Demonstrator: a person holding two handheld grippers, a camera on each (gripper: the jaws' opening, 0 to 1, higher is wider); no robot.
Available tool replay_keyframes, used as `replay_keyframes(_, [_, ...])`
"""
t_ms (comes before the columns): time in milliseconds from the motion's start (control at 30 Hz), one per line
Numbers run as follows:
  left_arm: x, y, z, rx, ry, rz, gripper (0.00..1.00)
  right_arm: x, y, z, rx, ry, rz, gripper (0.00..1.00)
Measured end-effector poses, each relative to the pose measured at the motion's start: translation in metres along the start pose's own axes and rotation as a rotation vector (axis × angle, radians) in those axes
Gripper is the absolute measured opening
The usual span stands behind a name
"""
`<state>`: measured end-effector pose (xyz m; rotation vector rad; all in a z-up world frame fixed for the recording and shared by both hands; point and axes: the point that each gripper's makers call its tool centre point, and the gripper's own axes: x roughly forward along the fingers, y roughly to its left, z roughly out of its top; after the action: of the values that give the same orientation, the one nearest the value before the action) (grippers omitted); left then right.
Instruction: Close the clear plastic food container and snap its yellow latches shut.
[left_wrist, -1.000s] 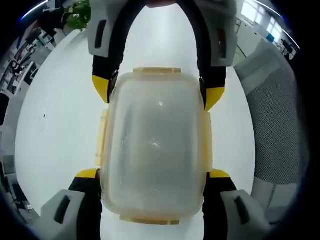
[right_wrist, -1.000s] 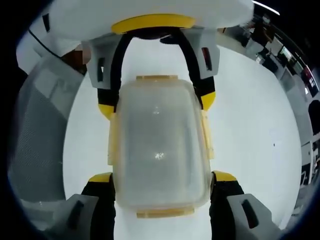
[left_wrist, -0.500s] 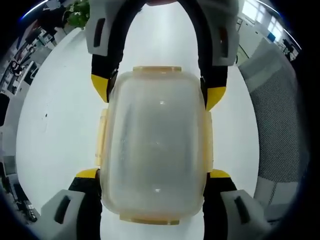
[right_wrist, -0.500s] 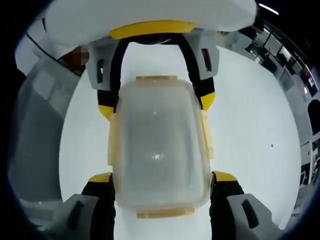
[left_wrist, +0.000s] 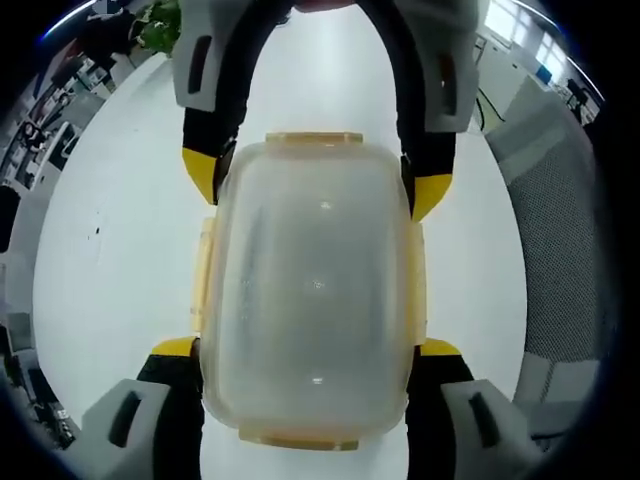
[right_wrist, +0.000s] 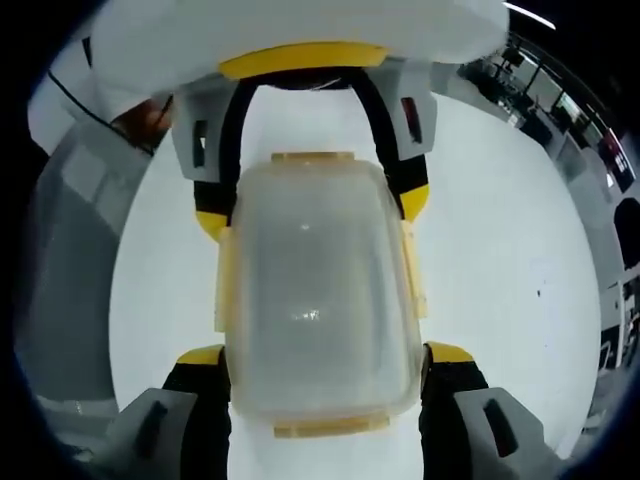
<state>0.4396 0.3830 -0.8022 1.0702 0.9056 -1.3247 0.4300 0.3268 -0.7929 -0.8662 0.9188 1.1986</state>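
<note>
Left gripper view: the left gripper (left_wrist: 307, 350) has its yellow-tipped jaws rising from the bottom, one on each long side of the clear plastic food container (left_wrist: 312, 290), pressed against its walls, grasping it at the near end. The lid is on. Yellow latches (left_wrist: 204, 275) run along both long sides and lie flat against the walls; whether they are snapped cannot be told. Another yellow latch sits at the near short end and one at the far short end. At the far end the right gripper (left_wrist: 315, 180) comes down from the top, its yellow tips against the container's two far corners, clamped on it too. Under and around the container is the white table (left_wrist: 110, 250). Far right, a grey mesh chair back (left_wrist: 560, 250); far top left, a green plant (left_wrist: 158, 28).

Right gripper view: same hold seen from the opposite end. The right gripper (right_wrist: 325, 362) grips the container (right_wrist: 315, 295) at the near end, the left gripper (right_wrist: 312, 208) clamps the far end. White table (right_wrist: 490, 260) beyond, grey chair (right_wrist: 60, 290) at left.
</note>
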Motion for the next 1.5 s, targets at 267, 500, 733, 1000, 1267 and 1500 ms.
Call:
replay_keyframes(267, [0.002, 0.013, 0.0, 0.0, 0.002, 0.002, 0.84, 0.002, -0.013, 0.0, 0.002, 0.002, -0.003, 0.78])
replay_keyframes(500, [0.003, 0.021, -0.001, -0.004, 0.003, 0.005, 0.84, 0.002, -0.021, 0.001, -0.001, 0.0, -0.004, 0.78])
replay_keyframes(733, [0.003, 0.028, -0.001, -0.005, 0.006, 0.006, 0.84, 0.003, -0.028, 0.002, 0.001, -0.005, -0.008, 0.78])
replay_keyframes(1000, [0.003, 0.039, -0.002, -0.015, -0.003, 0.011, 0.84, 0.004, -0.04, 0.004, -0.002, -0.01, -0.01, 0.78])
replay_keyframes(1267, [0.004, 0.047, -0.003, -0.022, 0.0, 0.013, 0.84, 0.006, -0.048, 0.005, -0.008, -0.008, -0.01, 0.78])
replay_keyframes(1500, [0.004, 0.05, -0.004, -0.022, 0.004, 0.013, 0.84, 0.008, -0.052, 0.006, -0.006, 0.003, -0.012, 0.78])
